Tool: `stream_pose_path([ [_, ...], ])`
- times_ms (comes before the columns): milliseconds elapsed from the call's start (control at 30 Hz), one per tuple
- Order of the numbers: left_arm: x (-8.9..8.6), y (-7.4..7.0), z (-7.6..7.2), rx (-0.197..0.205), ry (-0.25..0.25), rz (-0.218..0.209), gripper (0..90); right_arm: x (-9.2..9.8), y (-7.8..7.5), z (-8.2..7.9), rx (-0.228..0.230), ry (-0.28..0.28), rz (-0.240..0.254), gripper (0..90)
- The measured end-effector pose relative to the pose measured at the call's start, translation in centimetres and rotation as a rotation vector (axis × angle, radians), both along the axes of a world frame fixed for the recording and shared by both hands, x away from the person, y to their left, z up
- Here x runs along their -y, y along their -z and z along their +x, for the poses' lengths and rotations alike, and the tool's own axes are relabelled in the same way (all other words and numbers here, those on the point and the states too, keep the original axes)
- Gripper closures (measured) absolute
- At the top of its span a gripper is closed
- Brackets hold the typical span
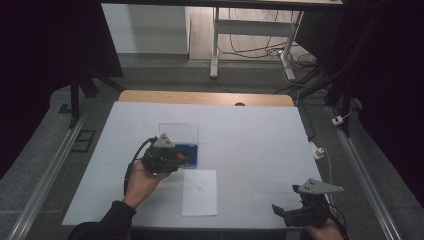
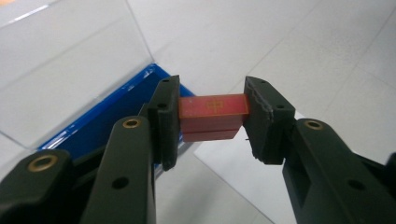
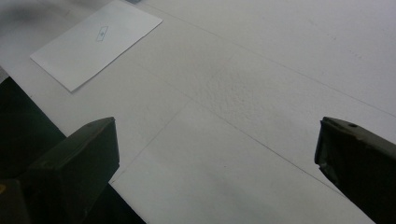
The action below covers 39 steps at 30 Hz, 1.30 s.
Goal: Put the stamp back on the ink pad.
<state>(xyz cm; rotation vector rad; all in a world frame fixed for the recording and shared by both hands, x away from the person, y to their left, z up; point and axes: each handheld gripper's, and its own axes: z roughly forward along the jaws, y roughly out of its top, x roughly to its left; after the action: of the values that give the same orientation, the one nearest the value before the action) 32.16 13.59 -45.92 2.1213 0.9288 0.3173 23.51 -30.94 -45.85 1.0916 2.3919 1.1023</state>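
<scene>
The block (image 2: 213,113) held between the black jaws of the left gripper (image 2: 212,119) was red, with a thin gold cross and gold border line on its upper face. Brass-coloured rivets marked the jaw arms. Just behind that gripper, the box (image 2: 100,114) had a bright blue base and clear, colourless walls. The bench (image 1: 250,140) surface was white with faint grey seam lines; a light brown wooden edge showed at its far side. The sheet of paper (image 1: 199,192) beside the left gripper was white, bearing a small dark outlined mark. The right gripper (image 3: 215,158) had black jaws and carried a grey plate on top. The sleeve (image 1: 107,222) was black.
</scene>
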Motion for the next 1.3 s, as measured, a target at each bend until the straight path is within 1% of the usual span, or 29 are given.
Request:
stream_pose_path([
  [300,-1.0,-0.1,0.8,0.007,-0.038,-0.008,58.2,0.0,0.0,0.0,-0.002,0.001,-0.005,0.2],
  [467,-1.4,0.1,1.3,0.006,-0.057,-0.011,58.2,-0.1,0.0,0.0,-0.004,0.002,-0.011,0.2],
  [867,-1.4,1.0,2.8,0.023,-0.081,-0.008,58.2,-0.2,0.0,0.1,-0.006,0.000,-0.021,0.2],
  [1067,-1.2,1.7,3.5,0.029,-0.089,0.014,58.1,-0.3,0.1,0.1,-0.008,0.002,-0.026,0.2],
  [1300,-1.1,2.8,4.2,0.014,-0.108,0.045,58.2,-0.3,0.1,0.1,-0.009,-0.003,-0.030,0.2],
])
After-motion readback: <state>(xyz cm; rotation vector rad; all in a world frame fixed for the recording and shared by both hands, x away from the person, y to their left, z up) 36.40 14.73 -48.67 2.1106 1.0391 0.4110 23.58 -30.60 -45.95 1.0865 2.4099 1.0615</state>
